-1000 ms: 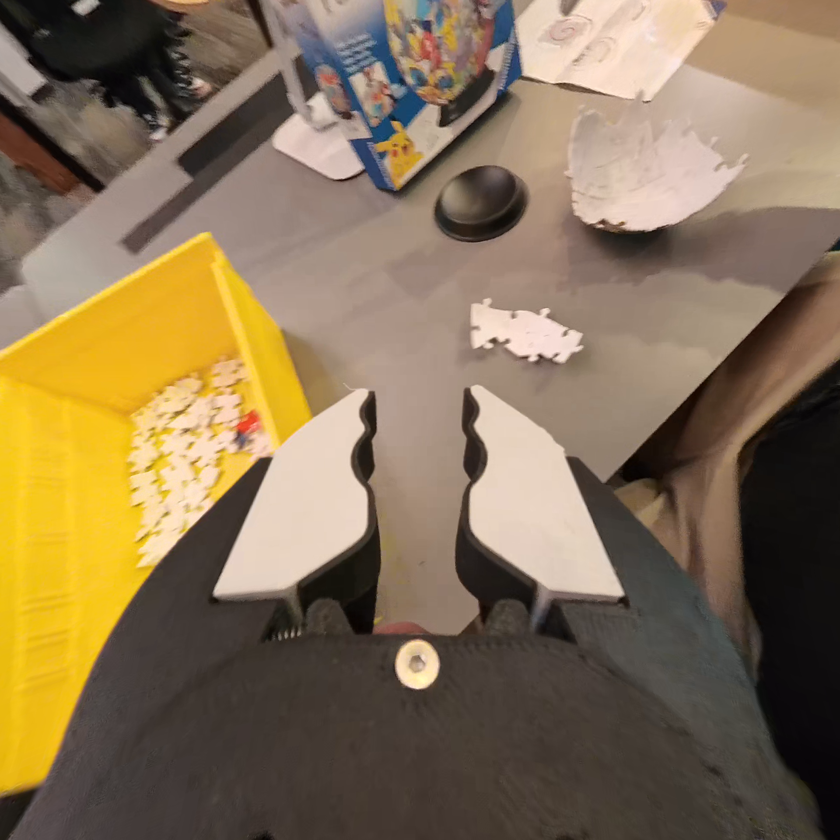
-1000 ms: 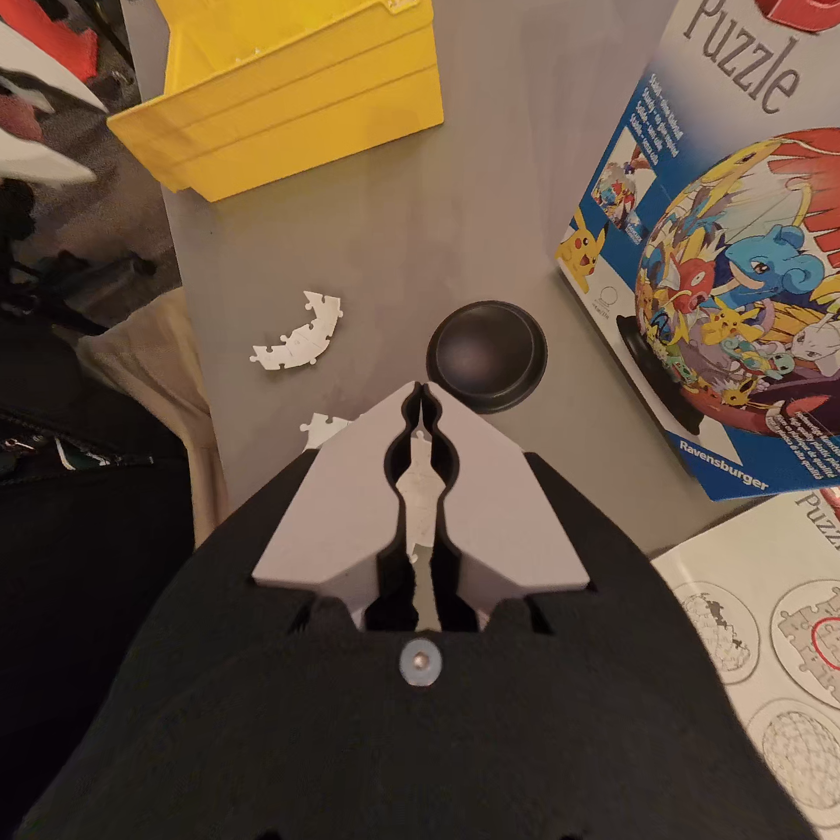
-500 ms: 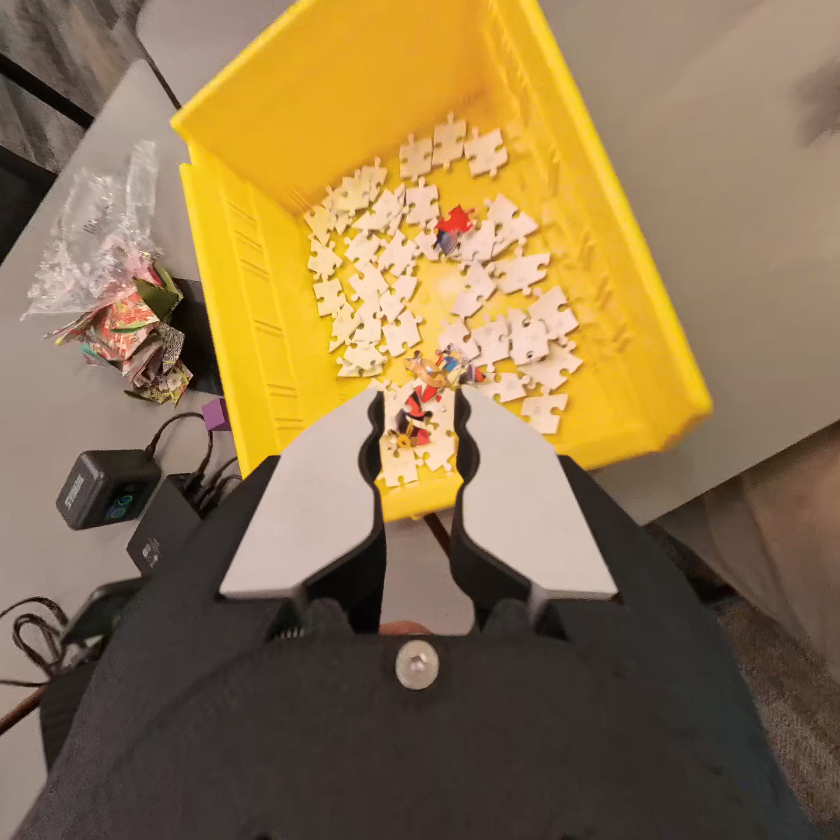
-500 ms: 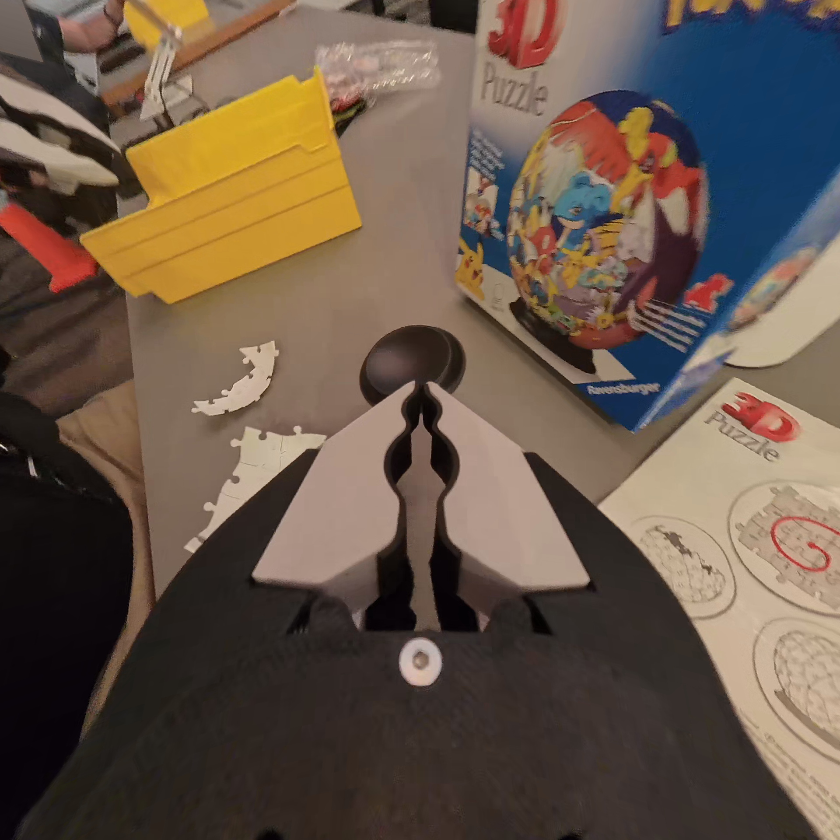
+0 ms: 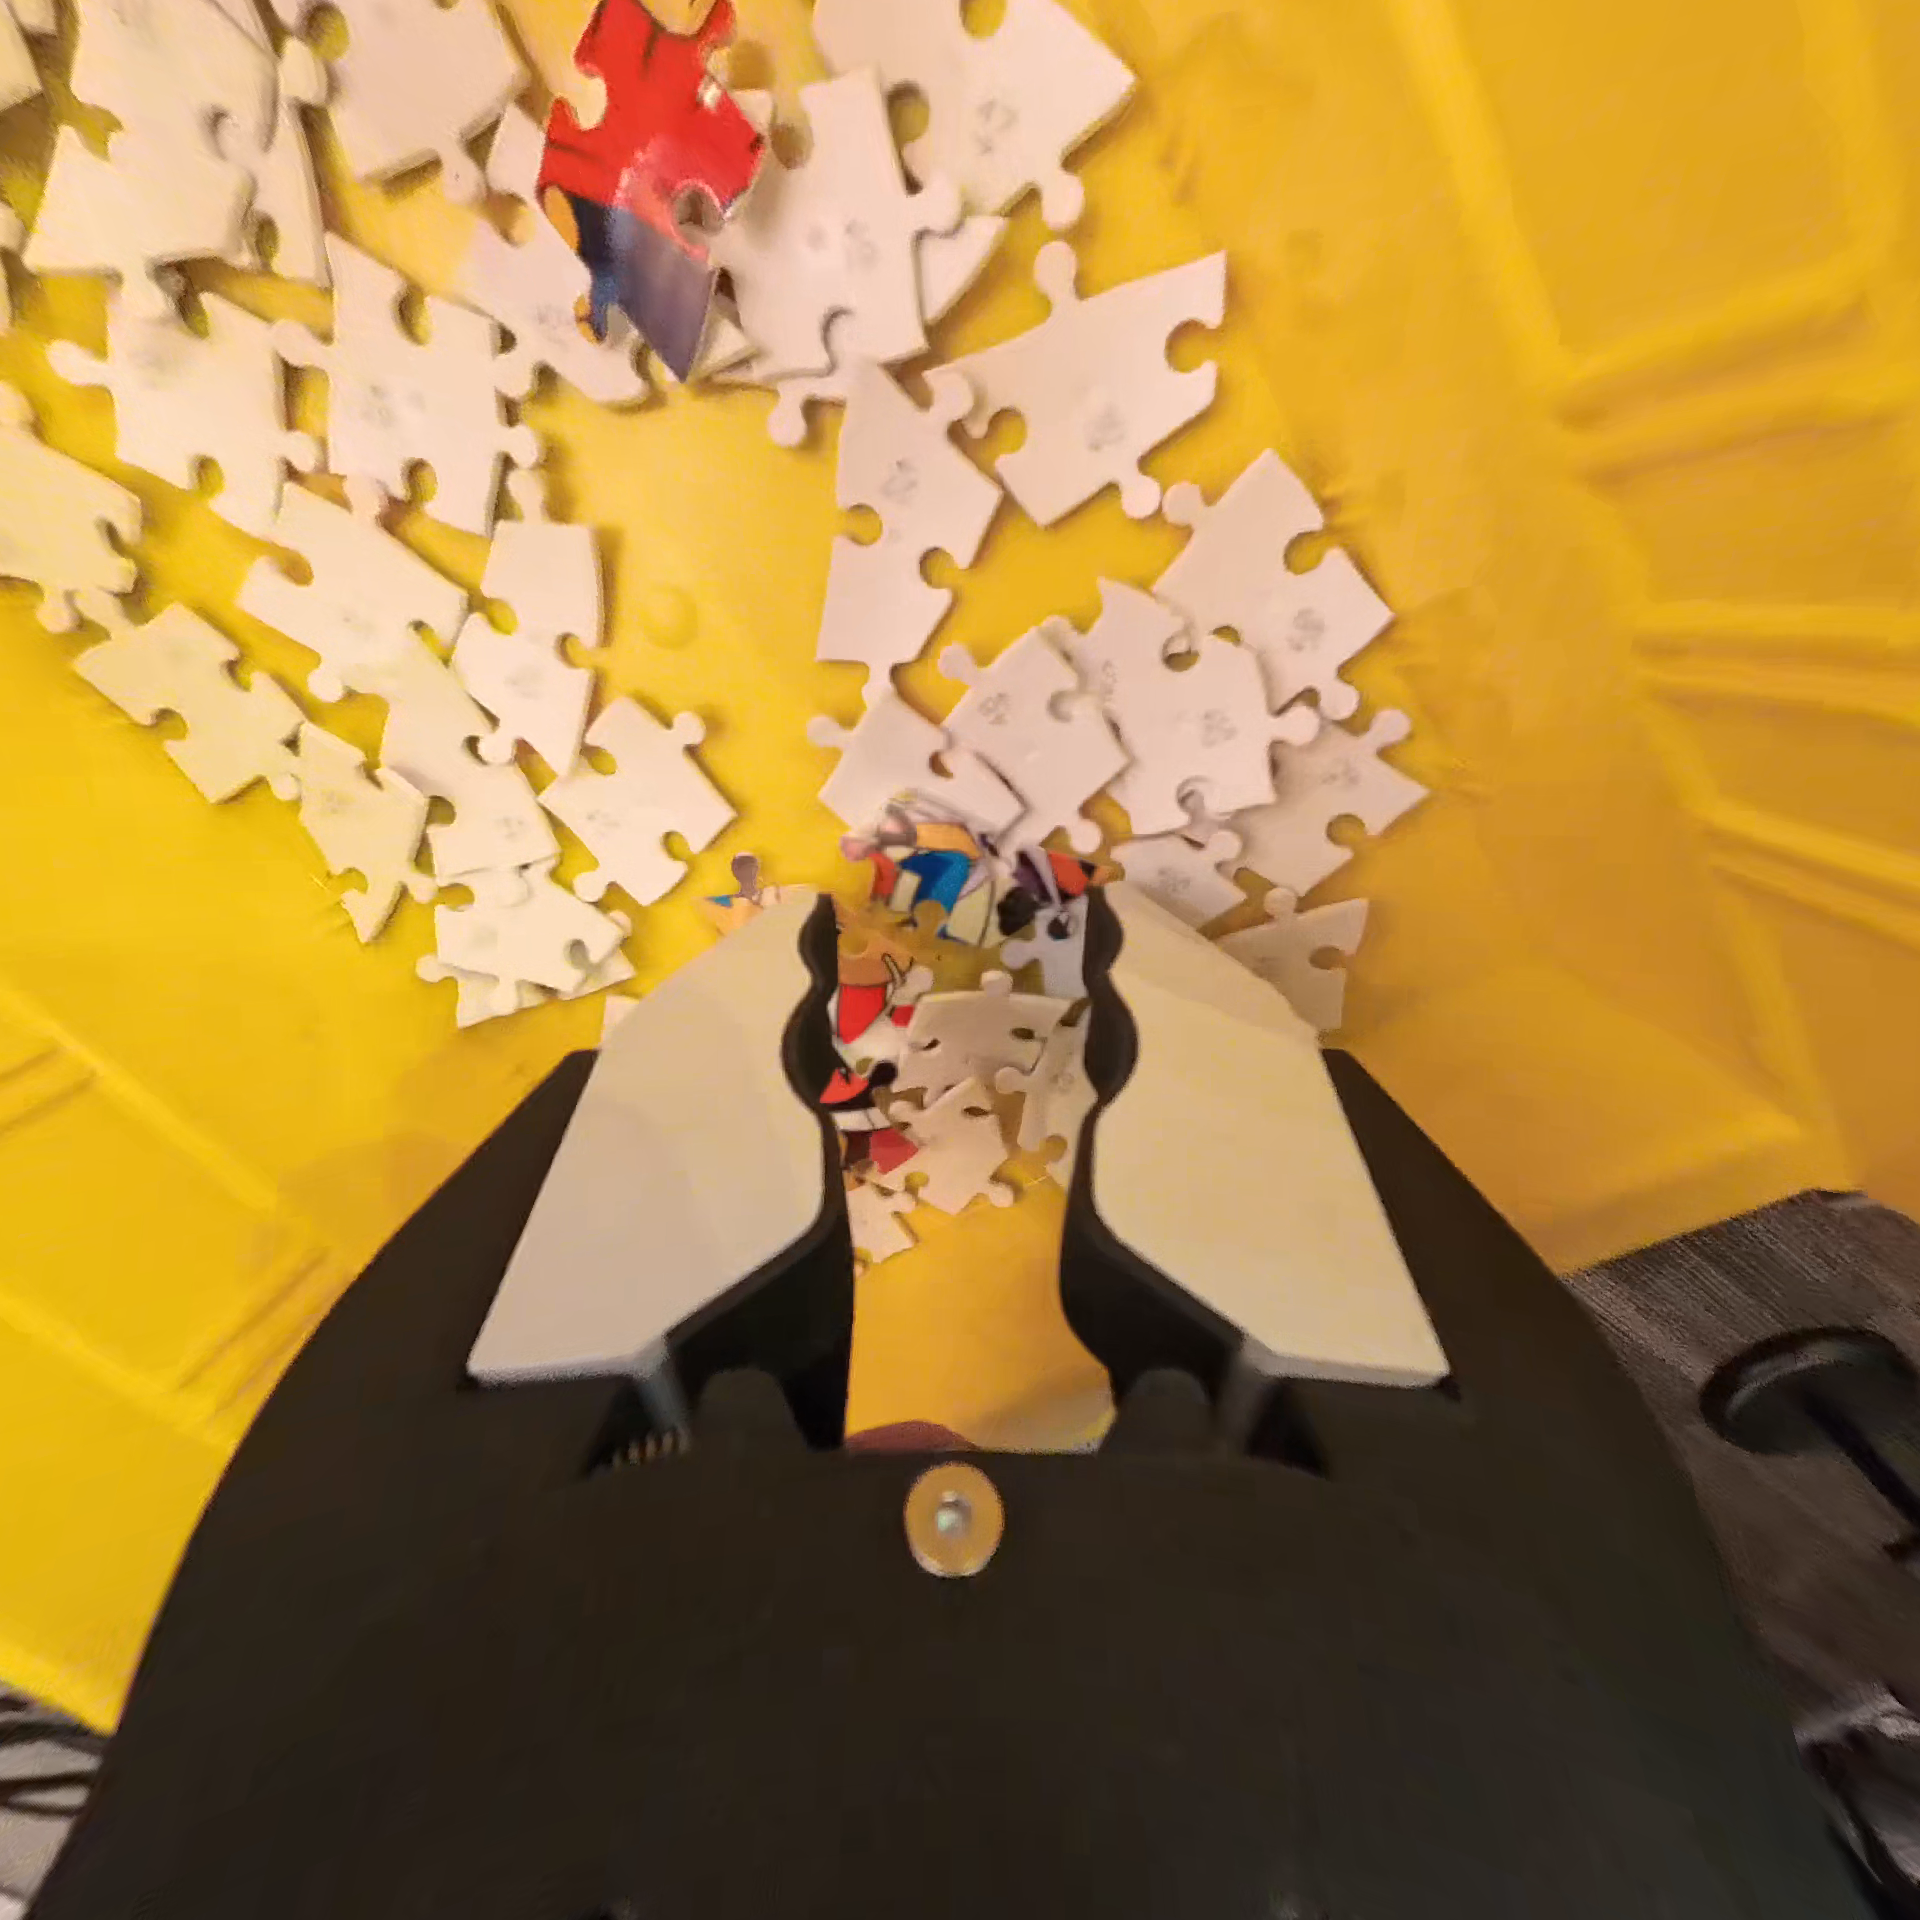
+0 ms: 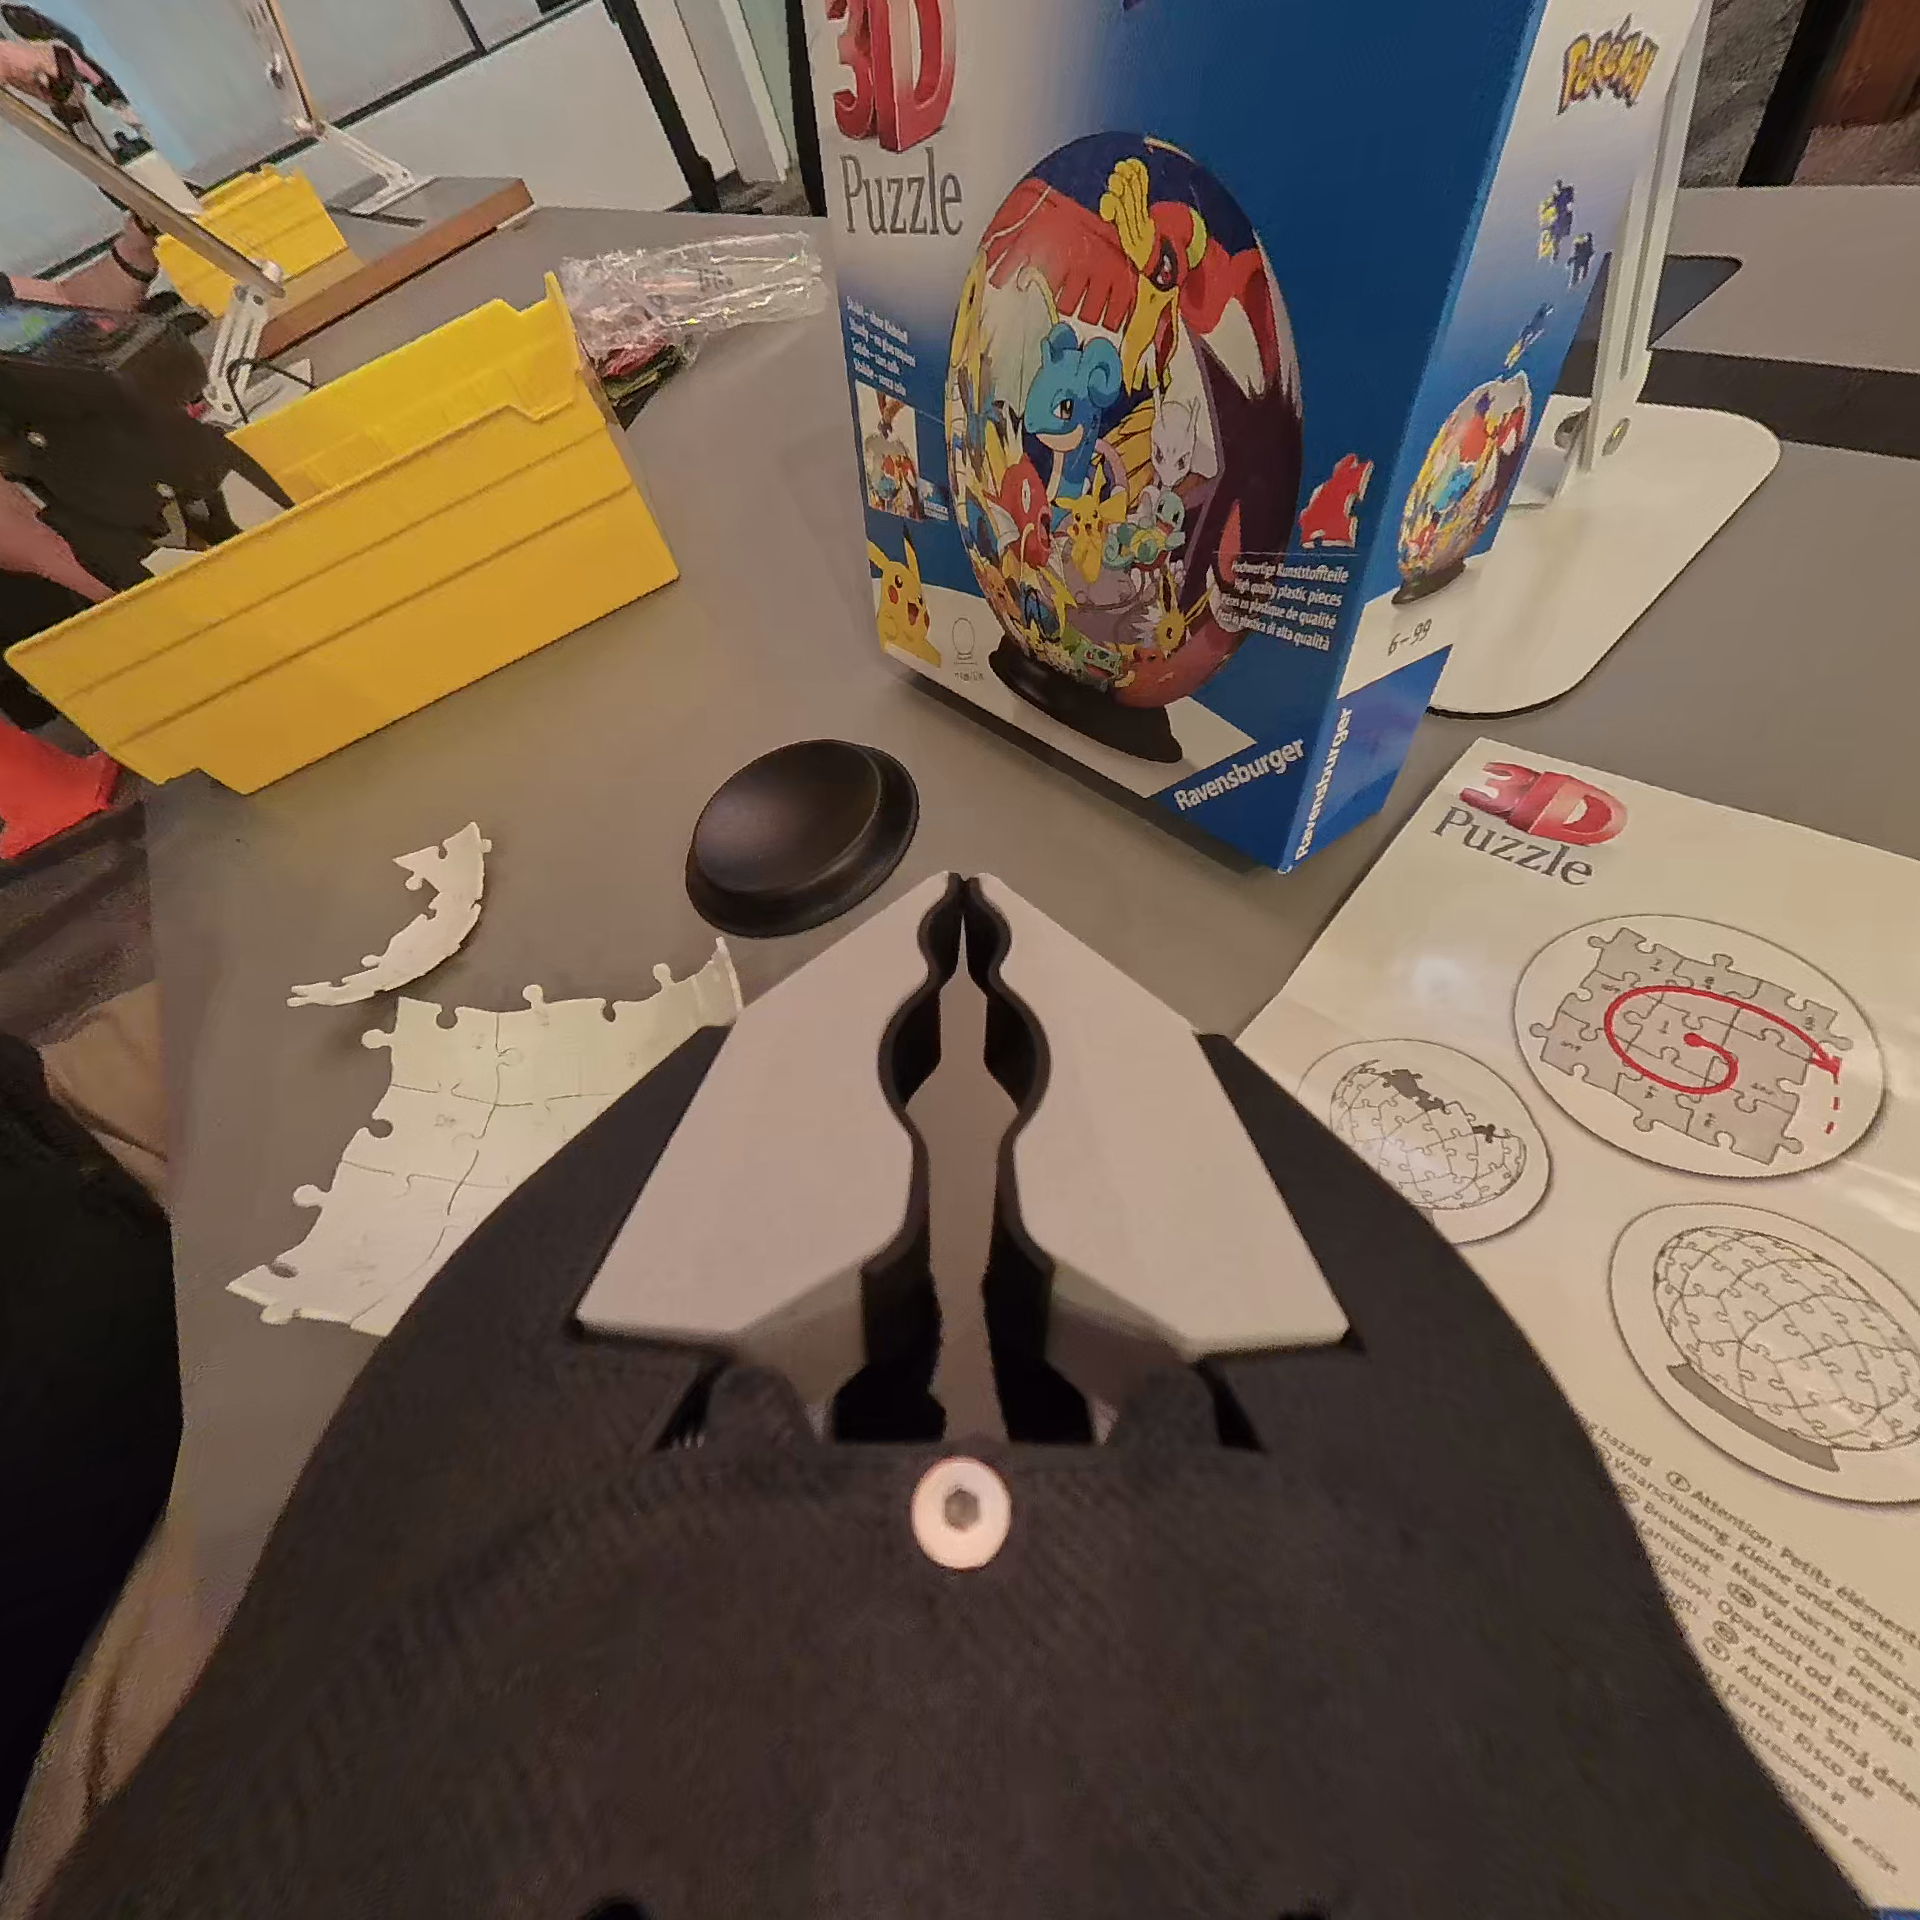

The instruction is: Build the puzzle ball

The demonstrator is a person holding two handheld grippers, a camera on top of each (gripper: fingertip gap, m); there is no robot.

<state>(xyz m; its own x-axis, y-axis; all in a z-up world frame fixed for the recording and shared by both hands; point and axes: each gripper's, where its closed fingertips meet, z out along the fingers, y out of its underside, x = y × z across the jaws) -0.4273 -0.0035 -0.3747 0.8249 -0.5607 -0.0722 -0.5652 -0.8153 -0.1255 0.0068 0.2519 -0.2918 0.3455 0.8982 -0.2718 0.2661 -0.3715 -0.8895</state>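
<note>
My left gripper (image 5: 961, 904) is open and low inside the yellow bin (image 5: 1558, 623), just above loose puzzle pieces. Several colour-side-up pieces (image 5: 935, 883) lie at and between its fingertips; nothing is held. Most white pieces (image 5: 904, 499) lie blank side up, and a red piece (image 5: 644, 135) lies farther in. My right gripper (image 6: 958, 883) is shut and looks empty, above the grey table. To its left lie a curved assembled white section (image 6: 468, 1132) and a smaller arc of joined pieces (image 6: 416, 925). The black ball stand (image 6: 800, 821) sits just beyond its tips.
The blue puzzle box (image 6: 1143, 416) stands behind the stand, with the instruction sheet (image 6: 1610, 1143) at the right. The yellow bin (image 6: 364, 603) is at the table's left end. A clear plastic bag (image 6: 686, 281) lies behind it, and a white base plate (image 6: 1600, 540) at the far right. The tips of one gripper are about 50 cm away from the tips of the other. From the right gripper's tips to the curved assembled white section (image 6: 468, 1132) is close to 15 cm.
My left gripper swung from the table to the bin and dropped close over the pieces, still open. My right gripper tilted up and drew back, staying shut.
</note>
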